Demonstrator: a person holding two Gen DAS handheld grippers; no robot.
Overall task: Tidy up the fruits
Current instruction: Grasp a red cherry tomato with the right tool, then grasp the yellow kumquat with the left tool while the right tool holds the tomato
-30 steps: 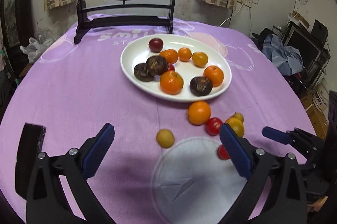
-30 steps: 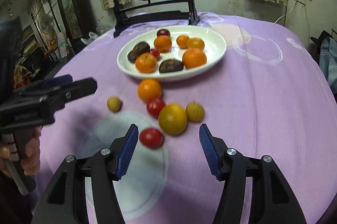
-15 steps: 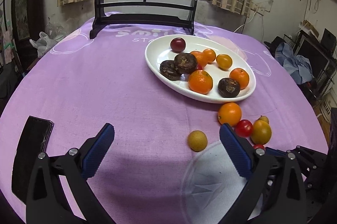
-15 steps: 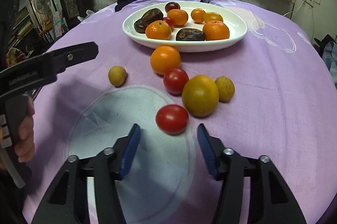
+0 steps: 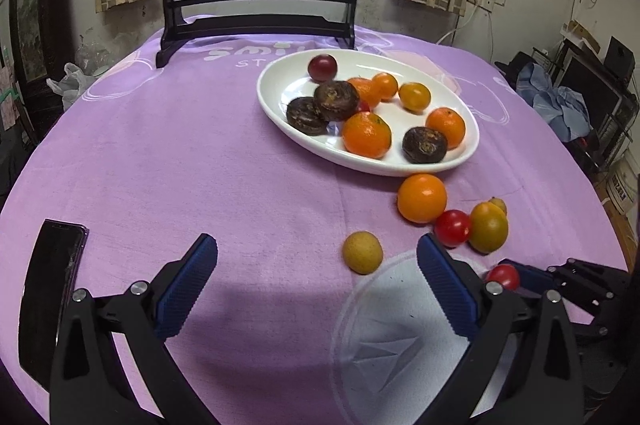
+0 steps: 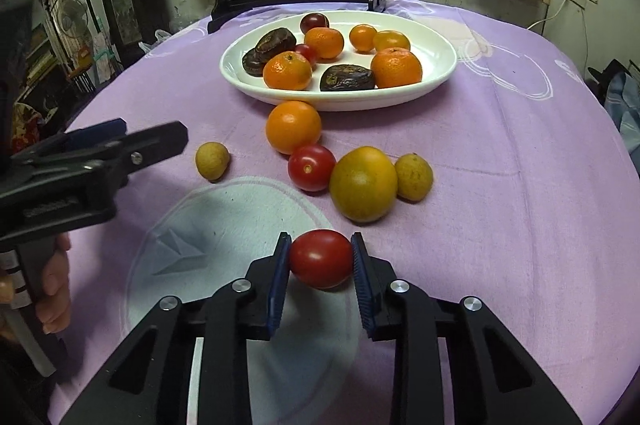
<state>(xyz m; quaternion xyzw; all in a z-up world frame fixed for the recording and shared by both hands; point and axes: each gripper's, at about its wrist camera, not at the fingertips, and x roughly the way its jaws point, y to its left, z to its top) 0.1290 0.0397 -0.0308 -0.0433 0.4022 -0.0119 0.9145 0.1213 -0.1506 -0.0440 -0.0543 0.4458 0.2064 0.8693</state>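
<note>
Right gripper (image 6: 321,259): fingers just closed in, blue pads pressed on both sides of the tomato (image 6: 321,258), clamped at the bench (image 6: 520,185) cloth over a pale round print.
Left gripper (image 5: 317,281): fingers spread wide, nothing between them, hovering over bare purple cloth.
Hand (image 6: 54,285): wrapped round the left gripper's handle, at the left edge of the right view.
Loose fruit beyond the right fingers: yellow-green citrus (image 6: 363,183) just ahead and slightly right, touching a second tomato (image 6: 311,167) on its left and a small yellow fruit (image 6: 414,177) on its right; orange (image 6: 293,127) further ahead, touching that second tomato.
Longan (image 5: 362,251): alone, ahead of the left fingers, nearer the right one; ahead-left of the right fingers.
Plate (image 6: 436,57): white oval, well beyond both pairs of fingers; mandarins, dark brown fruits, a plum and a small tomato inside.
Phone (image 5: 52,301): dark, flat on the cloth, just outside the left finger of the left gripper.
Screen stand (image 5: 260,21): dark frame at the far edge, past the plate.
</note>
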